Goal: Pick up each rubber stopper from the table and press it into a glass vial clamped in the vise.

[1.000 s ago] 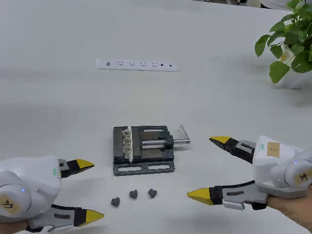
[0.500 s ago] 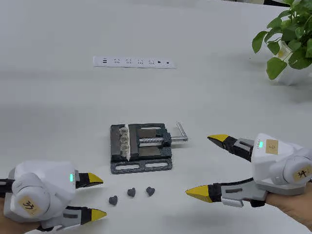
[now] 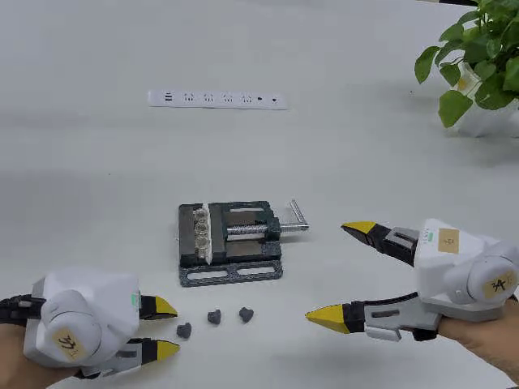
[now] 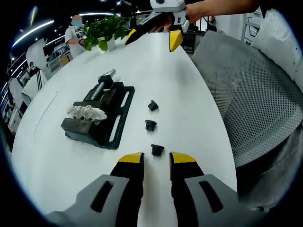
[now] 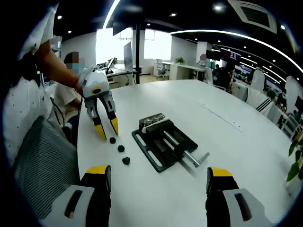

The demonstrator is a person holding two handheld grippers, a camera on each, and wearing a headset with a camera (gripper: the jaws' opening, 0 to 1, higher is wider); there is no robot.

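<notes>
I'm aiming my left claw [image 4: 156, 160], jaws slightly apart, at the nearest rubber stopper [image 4: 157, 150] to straddle it — my right claw [image 3: 340, 273] is hovering wide open, clear of the vise [image 3: 243, 248].

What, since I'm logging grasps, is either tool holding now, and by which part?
Nothing is held. The left tool sits open just short of the nearest rubber stopper; the right tool is wide open and empty.
</notes>
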